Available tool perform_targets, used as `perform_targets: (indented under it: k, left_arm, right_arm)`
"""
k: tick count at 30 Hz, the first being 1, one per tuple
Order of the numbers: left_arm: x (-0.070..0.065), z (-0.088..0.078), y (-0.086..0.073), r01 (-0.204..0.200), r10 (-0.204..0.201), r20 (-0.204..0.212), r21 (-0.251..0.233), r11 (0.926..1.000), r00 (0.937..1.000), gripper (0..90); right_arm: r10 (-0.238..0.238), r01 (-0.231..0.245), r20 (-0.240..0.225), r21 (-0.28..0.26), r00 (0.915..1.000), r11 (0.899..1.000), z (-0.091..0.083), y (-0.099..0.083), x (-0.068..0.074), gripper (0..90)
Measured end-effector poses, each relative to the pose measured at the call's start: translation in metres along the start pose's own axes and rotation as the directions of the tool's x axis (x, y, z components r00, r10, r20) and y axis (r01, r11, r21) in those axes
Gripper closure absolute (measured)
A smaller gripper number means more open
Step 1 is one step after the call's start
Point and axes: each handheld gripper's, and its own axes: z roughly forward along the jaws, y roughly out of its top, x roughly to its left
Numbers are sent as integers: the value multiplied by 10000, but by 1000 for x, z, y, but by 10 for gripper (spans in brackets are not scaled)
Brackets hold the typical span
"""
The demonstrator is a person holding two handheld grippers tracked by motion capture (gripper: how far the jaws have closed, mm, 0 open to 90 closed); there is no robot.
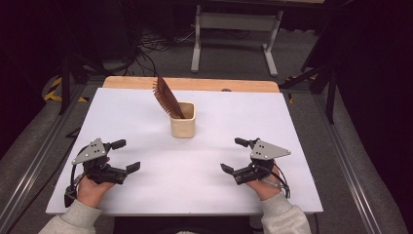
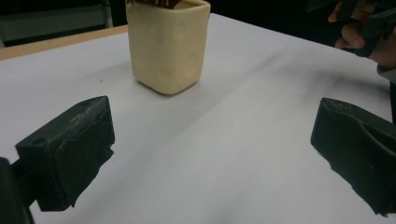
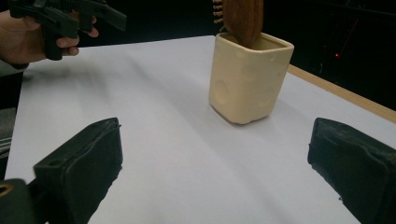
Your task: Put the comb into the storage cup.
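Note:
A cream square cup [image 1: 183, 125] stands upright near the middle of the white table [image 1: 146, 107], with a brown wooden hairbrush [image 1: 165, 96] leaning out of it toward the far left. The cup [image 2: 167, 44] is ahead of the left jaws, and the cup [image 3: 247, 77] with the brush [image 3: 242, 18] is ahead of the right jaws. My left gripper [image 1: 125, 156] rests at the near left, open and empty. At the near right my right gripper [image 1: 234, 155] is open too, nothing between its jaws. Both point inward at the cup from a distance.
A wooden strip [image 1: 195, 84] runs along the table's far edge. Beyond it stand a metal frame [image 1: 234, 29] and cables on the floor. The other hand and gripper [image 3: 56, 23] appear far off in the right gripper view.

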Motion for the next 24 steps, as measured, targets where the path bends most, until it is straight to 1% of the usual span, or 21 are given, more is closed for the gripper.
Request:
perform_targets:
  k: [2, 7, 9, 10, 11, 13, 14, 16, 18, 24]
  left_arm:
    - [1, 1, -5, -107, 106, 10, 146, 9998, 9999, 4]
    - [1, 5, -18, -127, 129, -77, 250, 9996, 9999, 5]
    - [3, 5, -22, 38, -38, 31, 233, 9997, 10000, 4]
    - [3, 5, -22, 20, -20, -5, 246, 9997, 10000, 4]
    - [3, 4, -22, 89, -88, -111, 116, 9999, 9999, 4]
    - [4, 2, -22, 188, -188, -131, -33, 9998, 9997, 4]
    - [4, 2, -23, 212, -212, -238, 10, 9998, 9995, 4]
    - [4, 2, -23, 88, -85, -316, 108, 9999, 9995, 4]
    - [3, 2, -22, 3, 0, -440, 50, 10000, 9990, 4]
    - [2, 3, -22, -87, 90, -458, 80, 9999, 9989, 4]
  right_arm:
    - [45, -45, 25, 80, 10000, 10000, 0, -3, 0, 38]
    - [61, -62, 82, 153, 9999, 9999, 0, -8, 1, 38]
    - [49, -53, 163, 253, 9999, 9997, 1, -11, 1, 38]
    - [60, -66, 197, 281, 9998, 9996, 1, -12, 1, 38]
    - [74, -80, 221, 258, 9997, 9996, 1, -13, 1, 38]
    - [111, -117, 289, 207, 9995, 9997, 0, -17, 1, 38]
    - [136, -142, 321, 201, 9994, 9997, 0, -18, 1, 38]
    - [197, -204, 342, 227, 9992, 9995, 0, -21, 1, 38]
    - [246, -255, 349, 262, 9991, 9993, 0, -23, 1, 38]
    - [315, -322, 282, 229, 9991, 9992, 1, -25, 0, 38]
